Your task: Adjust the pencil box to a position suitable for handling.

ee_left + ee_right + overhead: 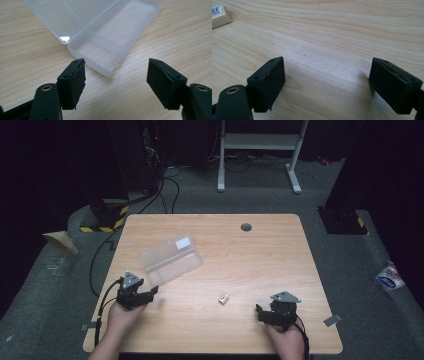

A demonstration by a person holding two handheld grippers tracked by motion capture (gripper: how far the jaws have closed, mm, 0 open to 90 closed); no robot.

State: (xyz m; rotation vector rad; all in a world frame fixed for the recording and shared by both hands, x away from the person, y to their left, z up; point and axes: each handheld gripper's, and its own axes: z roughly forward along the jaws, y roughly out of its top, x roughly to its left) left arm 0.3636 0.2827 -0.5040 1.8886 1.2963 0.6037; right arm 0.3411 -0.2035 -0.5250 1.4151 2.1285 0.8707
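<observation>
Wooden worktop (260, 270) carries a clear plastic box (171, 259) left of the frame's centre, lid open. Left gripper (150, 292) is released just below it, empty. Right gripper (260, 312), lower right, is also released, near a small eraser (223, 298).

1. We see the open box (171, 259) on the bench (250, 255), just ahead of our left gripper (150, 293); its near corner lies before the gap between the jaws.
2. The small block (223, 298) lies between both grippers, left of our right gripper (260, 312).
3. Bare bench lies beneath the right gripper's jaws.
</observation>
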